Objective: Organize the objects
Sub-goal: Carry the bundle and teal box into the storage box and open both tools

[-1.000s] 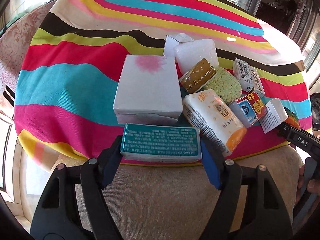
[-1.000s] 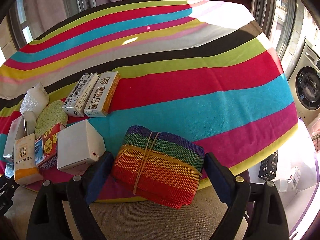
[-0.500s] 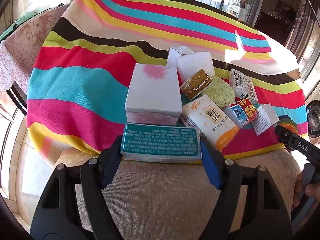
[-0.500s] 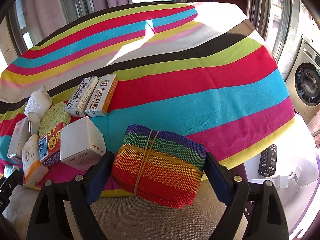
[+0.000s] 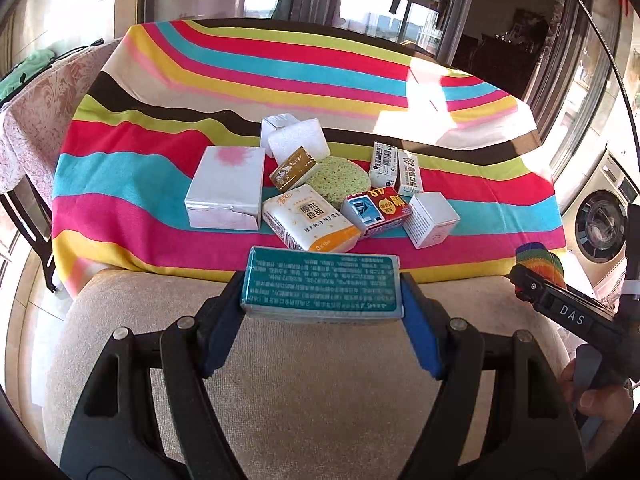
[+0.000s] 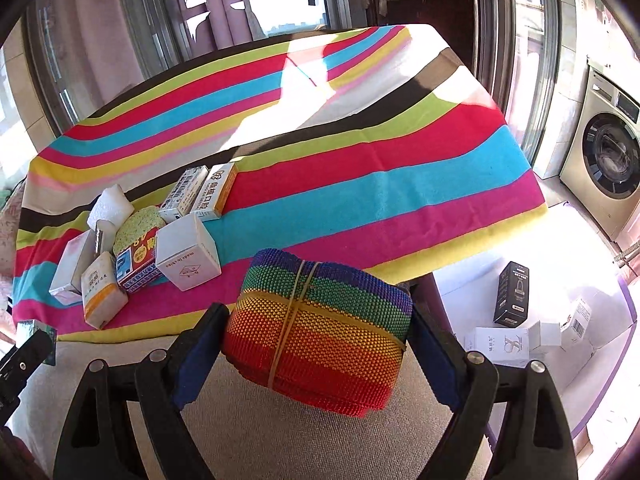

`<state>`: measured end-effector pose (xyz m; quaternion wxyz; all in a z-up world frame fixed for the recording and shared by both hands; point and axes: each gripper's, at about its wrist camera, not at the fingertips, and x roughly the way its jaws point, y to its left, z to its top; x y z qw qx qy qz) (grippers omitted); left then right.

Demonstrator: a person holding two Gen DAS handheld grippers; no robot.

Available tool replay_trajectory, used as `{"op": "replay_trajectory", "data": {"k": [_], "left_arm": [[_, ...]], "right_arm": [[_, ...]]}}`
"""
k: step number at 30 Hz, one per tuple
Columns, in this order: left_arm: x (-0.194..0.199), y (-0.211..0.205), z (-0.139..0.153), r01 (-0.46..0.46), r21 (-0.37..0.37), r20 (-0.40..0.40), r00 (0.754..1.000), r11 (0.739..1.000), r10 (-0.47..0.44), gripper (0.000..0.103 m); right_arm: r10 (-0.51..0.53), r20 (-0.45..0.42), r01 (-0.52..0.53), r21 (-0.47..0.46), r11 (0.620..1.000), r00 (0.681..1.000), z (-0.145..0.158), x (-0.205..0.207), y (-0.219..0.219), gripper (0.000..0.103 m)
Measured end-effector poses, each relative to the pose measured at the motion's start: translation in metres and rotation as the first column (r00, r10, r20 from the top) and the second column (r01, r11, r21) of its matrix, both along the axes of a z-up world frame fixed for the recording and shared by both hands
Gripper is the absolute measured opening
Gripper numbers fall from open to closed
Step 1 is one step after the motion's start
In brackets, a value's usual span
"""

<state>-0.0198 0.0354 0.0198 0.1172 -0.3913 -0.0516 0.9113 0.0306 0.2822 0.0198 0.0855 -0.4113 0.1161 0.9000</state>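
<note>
The cloth [image 5: 132, 184] runs in wavy stripes of red, cyan, pink, yellow, lime, black and white. The near box [image 5: 322, 286] is teal with pale print; the rolled mat [image 6: 320, 336] is banded purple, green, yellow, orange and red. The far-left box [image 5: 228, 184] is white with a pink blotch.

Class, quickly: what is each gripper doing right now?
Left gripper: shut on the teal box.
Right gripper: shut on the rainbow mat bundle.

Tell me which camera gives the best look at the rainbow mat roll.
The right wrist view. There the rainbow mat roll fills the centre, clamped in the right gripper, with its rubber band plain. The left wrist view shows only a sliver of it at the right edge, behind the gripper's black body.
</note>
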Motion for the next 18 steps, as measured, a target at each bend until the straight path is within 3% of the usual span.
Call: {"op": "replay_trajectory", "data": {"k": [8,18], "left_arm": [[0.016,0.076,0.0,0.186,-0.011,-0.006,0.983,0.983,-0.186,0.076],[0.026,0.166,0.001,0.409,0.06,-0.008,0.913,0.911,-0.409,0.076]], "right_arm": [[-0.081,-0.007,0.081,-0.02,0.997,0.997,-0.002,0.041,0.031,0.089],[-0.222,-0.005,0.222,-0.054,0.974,0.975,-0.01,0.078,0.092,0.089]]}}
